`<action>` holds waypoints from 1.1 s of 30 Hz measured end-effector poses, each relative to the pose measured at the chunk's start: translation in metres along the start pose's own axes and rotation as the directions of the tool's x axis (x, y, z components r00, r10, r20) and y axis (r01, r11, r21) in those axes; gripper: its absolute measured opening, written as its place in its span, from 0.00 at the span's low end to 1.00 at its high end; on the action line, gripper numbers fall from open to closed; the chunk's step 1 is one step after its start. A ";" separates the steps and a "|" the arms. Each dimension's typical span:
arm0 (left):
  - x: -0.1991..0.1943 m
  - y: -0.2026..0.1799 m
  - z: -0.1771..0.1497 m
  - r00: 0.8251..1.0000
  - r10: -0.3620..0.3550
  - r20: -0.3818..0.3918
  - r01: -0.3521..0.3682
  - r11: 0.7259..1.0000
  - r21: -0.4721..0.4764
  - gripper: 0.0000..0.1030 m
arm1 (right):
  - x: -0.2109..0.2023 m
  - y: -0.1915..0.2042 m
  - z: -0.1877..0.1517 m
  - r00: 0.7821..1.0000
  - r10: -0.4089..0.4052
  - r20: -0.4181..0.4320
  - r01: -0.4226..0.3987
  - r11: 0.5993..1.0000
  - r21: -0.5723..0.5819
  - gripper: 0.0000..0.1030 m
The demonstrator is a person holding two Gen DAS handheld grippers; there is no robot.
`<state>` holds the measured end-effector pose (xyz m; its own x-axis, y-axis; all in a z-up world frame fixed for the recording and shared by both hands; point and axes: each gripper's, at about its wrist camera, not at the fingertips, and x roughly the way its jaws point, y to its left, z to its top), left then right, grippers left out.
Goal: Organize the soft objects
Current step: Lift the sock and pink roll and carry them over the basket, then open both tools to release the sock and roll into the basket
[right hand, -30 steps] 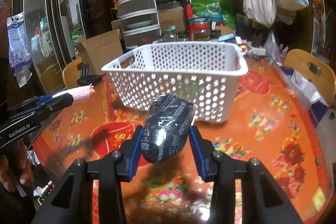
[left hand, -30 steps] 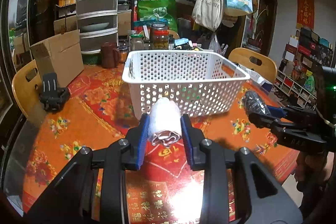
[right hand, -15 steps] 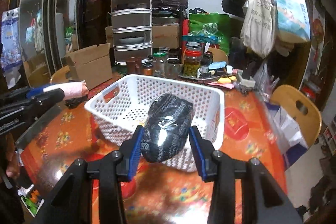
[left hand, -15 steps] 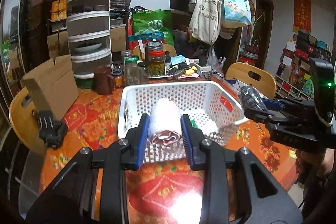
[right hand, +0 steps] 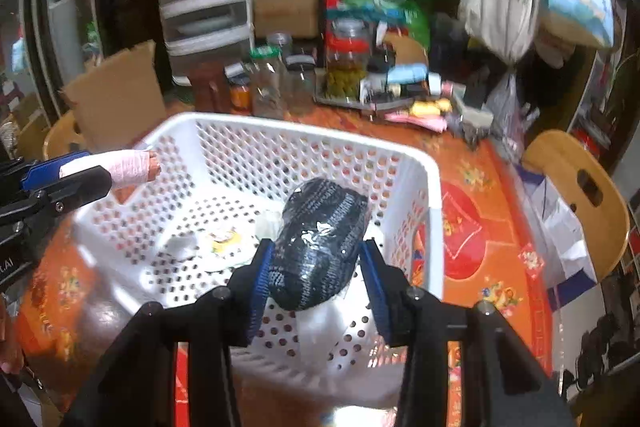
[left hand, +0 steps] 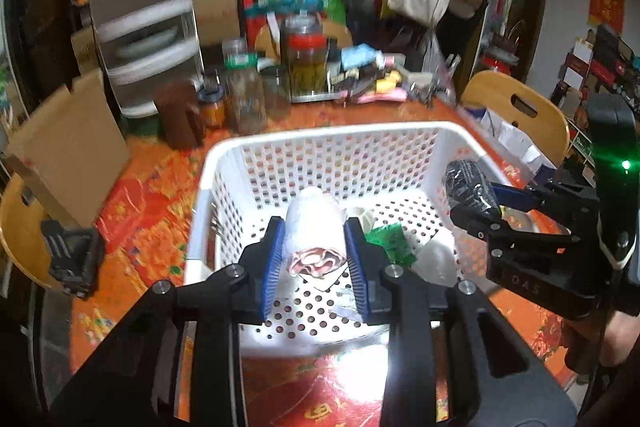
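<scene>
Left gripper (left hand: 314, 259) clamped on rolled white-and-pink cloth bundle (left hand: 315, 227), poised over white perforated plastic basket (left hand: 320, 135); right gripper (right hand: 316, 281) pinching dark knitted roll in clear wrap (right hand: 320, 243), above same basket toward 3 o'clock rim; green packet (left hand: 390, 241) lying inside on basket floor

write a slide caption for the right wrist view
Right gripper holds a dark rolled sock above the white basket.
</scene>
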<state>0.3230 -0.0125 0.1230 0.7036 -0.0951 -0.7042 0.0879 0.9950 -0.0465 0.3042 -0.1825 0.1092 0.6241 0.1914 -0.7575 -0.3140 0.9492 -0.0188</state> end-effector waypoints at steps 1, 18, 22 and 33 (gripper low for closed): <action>0.010 0.000 0.000 1.000 0.003 -0.015 -0.003 1.000 -0.002 0.27 | 0.008 -0.001 0.000 1.000 -0.006 -0.014 0.006 1.000 -0.001 0.42; 0.065 0.010 -0.022 0.996 0.025 -0.090 -0.025 1.000 0.005 0.27 | 0.039 0.005 -0.002 0.998 -0.013 -0.059 0.012 1.000 -0.012 0.42; 0.063 0.008 -0.023 0.996 0.021 -0.090 -0.021 1.000 0.007 0.27 | 0.039 0.007 -0.003 0.998 -0.014 -0.056 0.013 1.000 -0.015 0.42; 0.039 0.012 -0.029 1.000 0.011 -0.020 -0.011 1.000 -0.003 0.74 | 0.022 0.008 -0.006 1.000 -0.003 -0.002 0.003 1.000 -0.003 0.76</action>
<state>0.3311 -0.0030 0.0739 0.6903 -0.0833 -0.7187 0.0776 0.9961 -0.0410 0.3109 -0.1721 0.0882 0.6239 0.1883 -0.7585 -0.3146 0.9489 -0.0232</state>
